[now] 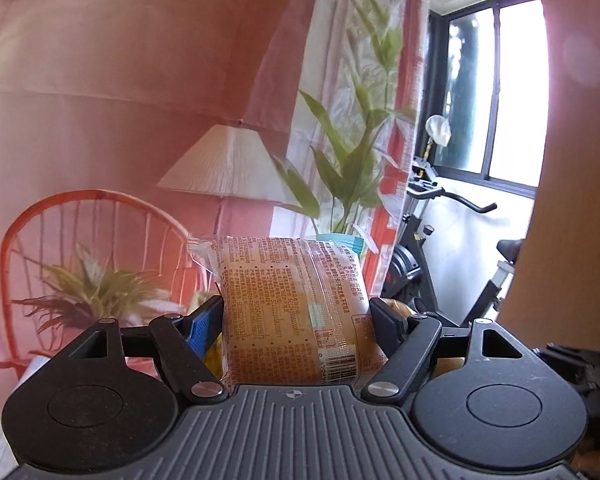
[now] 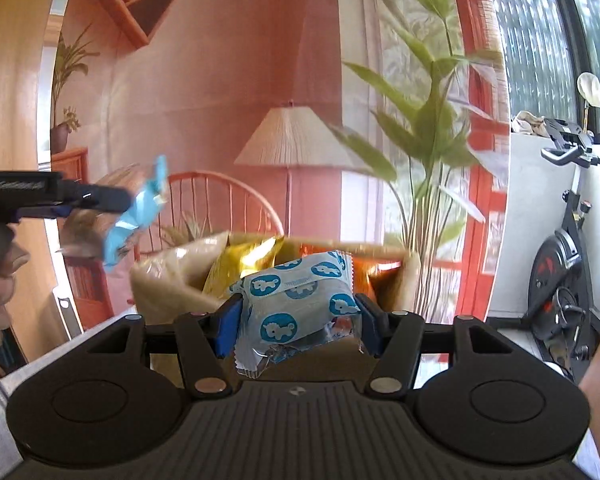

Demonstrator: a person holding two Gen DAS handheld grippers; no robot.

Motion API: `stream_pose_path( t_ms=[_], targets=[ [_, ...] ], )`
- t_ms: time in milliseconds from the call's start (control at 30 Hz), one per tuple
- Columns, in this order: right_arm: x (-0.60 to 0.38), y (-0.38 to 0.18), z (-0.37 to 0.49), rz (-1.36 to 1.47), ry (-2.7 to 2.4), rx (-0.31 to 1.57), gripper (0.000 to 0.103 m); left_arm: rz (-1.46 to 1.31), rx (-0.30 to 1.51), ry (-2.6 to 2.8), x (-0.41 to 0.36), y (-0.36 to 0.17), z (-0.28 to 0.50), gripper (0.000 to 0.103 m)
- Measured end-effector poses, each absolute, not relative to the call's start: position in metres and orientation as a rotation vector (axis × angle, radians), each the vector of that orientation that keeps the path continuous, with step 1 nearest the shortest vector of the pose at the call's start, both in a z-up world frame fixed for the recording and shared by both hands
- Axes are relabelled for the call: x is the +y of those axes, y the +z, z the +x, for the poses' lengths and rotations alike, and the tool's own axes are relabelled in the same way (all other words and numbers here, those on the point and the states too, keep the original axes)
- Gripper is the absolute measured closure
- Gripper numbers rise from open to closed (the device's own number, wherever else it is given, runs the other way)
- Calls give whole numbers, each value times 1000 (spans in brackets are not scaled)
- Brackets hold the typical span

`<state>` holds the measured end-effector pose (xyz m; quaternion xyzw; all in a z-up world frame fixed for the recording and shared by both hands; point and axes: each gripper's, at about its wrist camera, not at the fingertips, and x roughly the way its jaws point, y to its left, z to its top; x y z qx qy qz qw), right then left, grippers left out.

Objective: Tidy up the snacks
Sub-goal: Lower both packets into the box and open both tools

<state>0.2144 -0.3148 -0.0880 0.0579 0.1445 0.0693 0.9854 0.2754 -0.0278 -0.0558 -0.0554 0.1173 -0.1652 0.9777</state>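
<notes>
My left gripper (image 1: 296, 312) is shut on a clear-wrapped bread packet (image 1: 292, 304) with orange print, held up in the air. The right wrist view shows that left gripper (image 2: 132, 208) at the far left, with the packet's blue end (image 2: 140, 216) blurred. My right gripper (image 2: 298, 322) is shut on a pale blue snack packet (image 2: 296, 304) with round blue animal marks. Just behind it stands a tan box (image 2: 168, 276) holding a gold packet (image 2: 252, 260) and an orange packet (image 2: 380, 274).
A pink wall backdrop with a lamp (image 2: 290, 140), an orange wire chair (image 1: 80, 248) and tall green plants (image 2: 428, 120) fills the back. An exercise bike (image 2: 560, 280) stands at the right by a window (image 1: 496, 92). A wooden panel (image 1: 572, 160) rises at the right.
</notes>
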Motion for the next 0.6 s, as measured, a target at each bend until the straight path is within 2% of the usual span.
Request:
stream_pose_path(
  t_ms=[233, 600],
  targets=[
    [-321, -85, 257, 106, 128, 307, 43, -85, 271, -330, -63, -67, 342, 24],
    [-325, -105, 299, 154, 114, 392, 43, -37, 414, -306, -77, -98, 380, 24]
  ],
)
